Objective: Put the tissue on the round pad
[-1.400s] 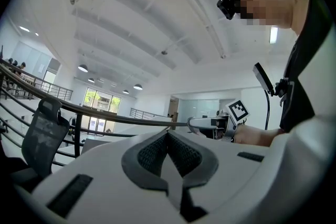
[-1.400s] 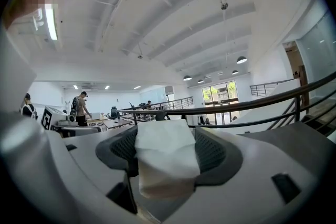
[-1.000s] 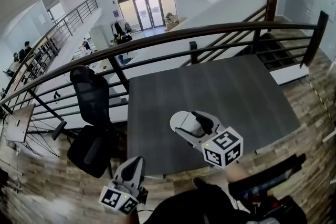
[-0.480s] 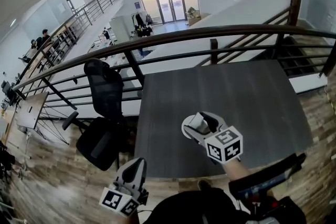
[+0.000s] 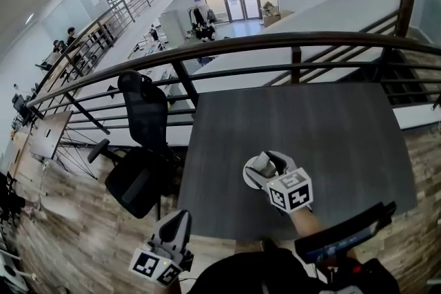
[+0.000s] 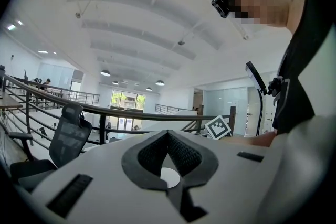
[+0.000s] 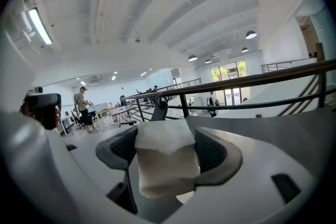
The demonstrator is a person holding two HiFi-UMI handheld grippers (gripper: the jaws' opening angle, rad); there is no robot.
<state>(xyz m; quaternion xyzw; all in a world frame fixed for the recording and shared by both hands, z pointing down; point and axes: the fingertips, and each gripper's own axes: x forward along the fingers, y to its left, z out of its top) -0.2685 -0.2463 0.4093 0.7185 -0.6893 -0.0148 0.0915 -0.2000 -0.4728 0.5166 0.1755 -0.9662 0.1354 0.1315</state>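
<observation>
A folded white tissue (image 7: 167,157) is pinched between the dark pads of my right gripper (image 7: 169,139), which is shut on it. In the head view the right gripper (image 5: 260,166) hangs over the near middle of the dark grey table (image 5: 331,120), with a bit of the tissue (image 5: 262,162) showing at its tip. My left gripper (image 5: 178,224) is low at the left, off the table's near left corner. In the left gripper view its jaws (image 6: 168,136) meet with nothing between them. No round pad shows in any view.
A black office chair (image 5: 141,148) stands left of the table. A dark metal railing (image 5: 289,41) runs along the table's far side, with a drop to a lower floor beyond. A black bar-like object (image 5: 344,236) lies by my right forearm.
The head view has swung a little, so the table sits more to the right. The right gripper stays over the table's near part with the tissue. The left gripper has barely moved.
</observation>
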